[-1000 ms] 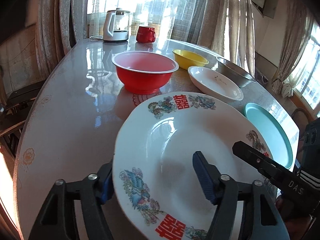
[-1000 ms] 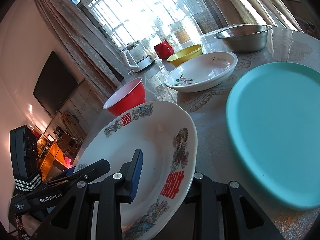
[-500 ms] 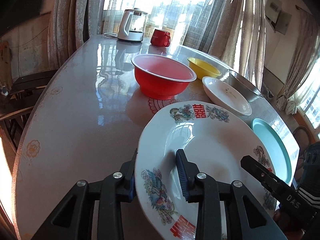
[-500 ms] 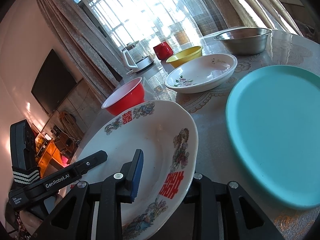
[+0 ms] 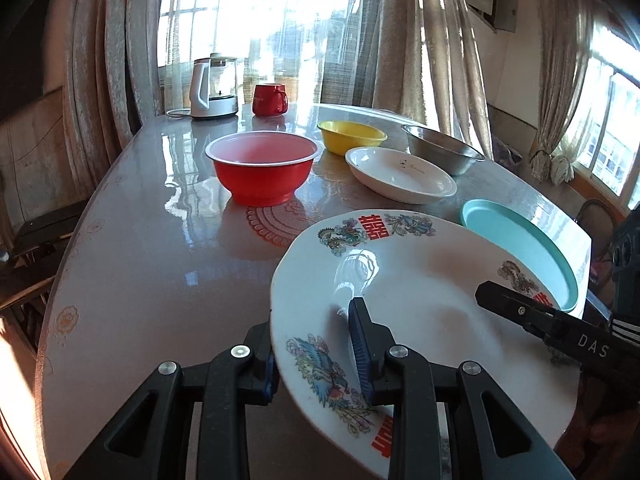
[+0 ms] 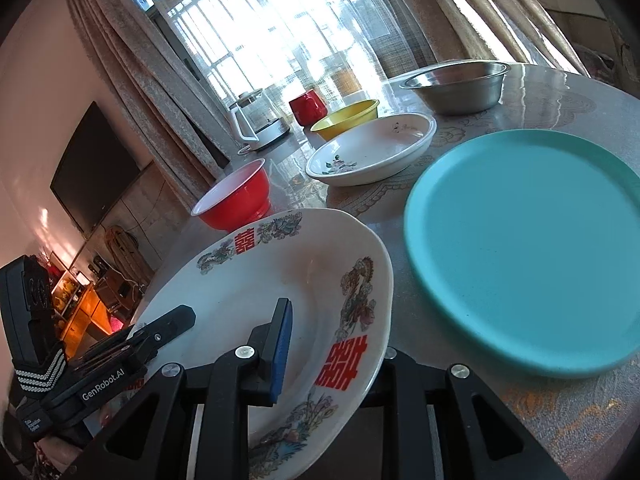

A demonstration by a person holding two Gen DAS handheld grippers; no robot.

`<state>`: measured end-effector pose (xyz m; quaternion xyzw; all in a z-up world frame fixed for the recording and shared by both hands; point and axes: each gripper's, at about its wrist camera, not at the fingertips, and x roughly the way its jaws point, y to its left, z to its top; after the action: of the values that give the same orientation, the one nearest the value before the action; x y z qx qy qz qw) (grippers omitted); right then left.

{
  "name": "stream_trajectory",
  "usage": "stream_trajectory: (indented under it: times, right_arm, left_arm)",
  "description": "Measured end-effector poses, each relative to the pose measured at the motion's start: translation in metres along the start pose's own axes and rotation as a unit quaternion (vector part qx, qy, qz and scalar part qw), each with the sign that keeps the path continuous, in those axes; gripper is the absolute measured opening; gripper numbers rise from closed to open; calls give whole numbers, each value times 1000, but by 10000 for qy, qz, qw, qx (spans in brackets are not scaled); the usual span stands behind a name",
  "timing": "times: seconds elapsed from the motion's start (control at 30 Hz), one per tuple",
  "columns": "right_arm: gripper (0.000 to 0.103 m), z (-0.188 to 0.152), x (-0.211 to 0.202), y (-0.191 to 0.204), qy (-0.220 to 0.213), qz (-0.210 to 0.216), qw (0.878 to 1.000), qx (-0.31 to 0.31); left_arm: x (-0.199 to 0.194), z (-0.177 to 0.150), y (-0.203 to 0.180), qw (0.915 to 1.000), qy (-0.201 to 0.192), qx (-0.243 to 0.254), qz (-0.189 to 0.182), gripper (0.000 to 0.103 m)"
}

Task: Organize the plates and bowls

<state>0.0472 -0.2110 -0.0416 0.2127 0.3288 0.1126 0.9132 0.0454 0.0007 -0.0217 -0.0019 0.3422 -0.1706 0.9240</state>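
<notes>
Two sets of tongs grasp one decorated white plate from opposite rims above a glossy tabletop: the left tongs are clenched on its near left edge, one pad over the rim and one beneath, and the right tongs, whose jaws have just been closing, pinch the opposite edge the same way. Just beyond the right tongs, to their right, lies a teal plate flat on the tabletop. Ahead of the left tongs stands a red bowl; farther on and to the right sit a white oval dish, a yellow bowl and a steel bowl. At the far edge, by the curtained window, stand a red mug and a white kettle.
</notes>
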Motion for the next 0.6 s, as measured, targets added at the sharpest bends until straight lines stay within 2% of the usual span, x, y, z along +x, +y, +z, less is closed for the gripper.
stream_trajectory:
  times: [0.43, 0.6]
  right_arm:
    - [24, 6, -33, -12, -267, -97, 9996, 75]
    - [24, 13, -44, -21, -387, -193, 9989, 166]
  left_arm:
    - [-5, 19, -26, 9991, -228, 256, -237, 31]
    - [5, 32, -40, 9988, -147, 211, -405, 31]
